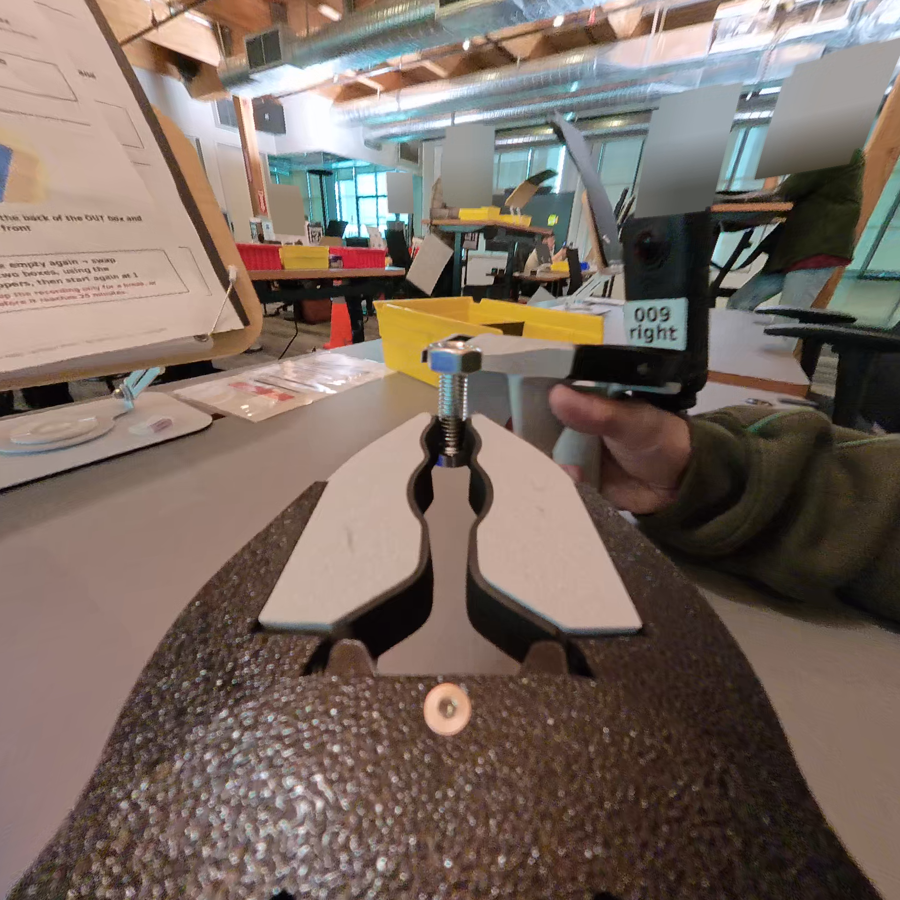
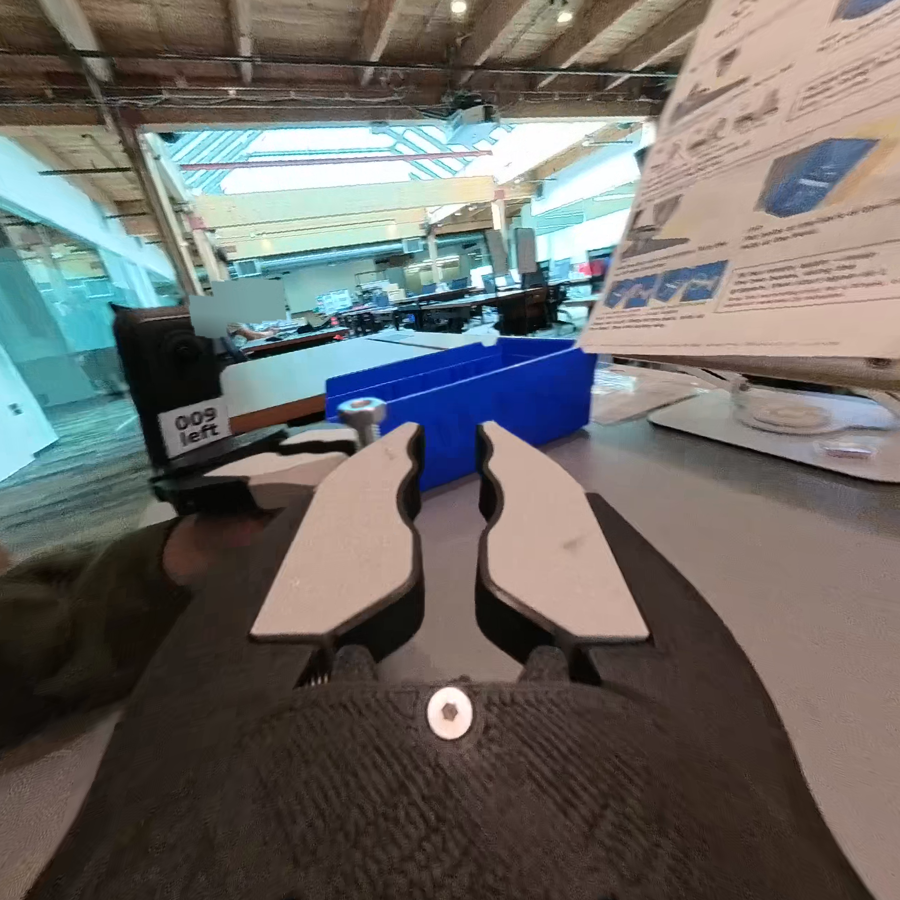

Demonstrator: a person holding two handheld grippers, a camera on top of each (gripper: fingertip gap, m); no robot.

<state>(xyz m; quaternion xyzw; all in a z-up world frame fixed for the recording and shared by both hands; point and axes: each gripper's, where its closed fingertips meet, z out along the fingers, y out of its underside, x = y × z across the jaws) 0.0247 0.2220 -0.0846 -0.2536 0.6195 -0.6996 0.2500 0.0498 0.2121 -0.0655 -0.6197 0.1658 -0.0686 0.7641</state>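
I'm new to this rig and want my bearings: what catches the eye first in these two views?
A shiny upright bolt, its lower threads clamped between the left gripper tips, with the right gripper open beside its head. Behind on the grey table sit a yellow bin and a blue bin.

A silver hex-head bolt (image 1: 452, 389) stands upright, threaded shank pinched between the left gripper's (image 1: 450, 438) fingers.

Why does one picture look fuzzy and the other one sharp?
Left wrist view: mostly sharp; the bolt held upright in the left tool shows crisp threads and bright glints. Right wrist view: smeared all over; the blue bin and the paper sheet look soft, and the open right tool is slightly fuzzy. Both views bend at the edges.
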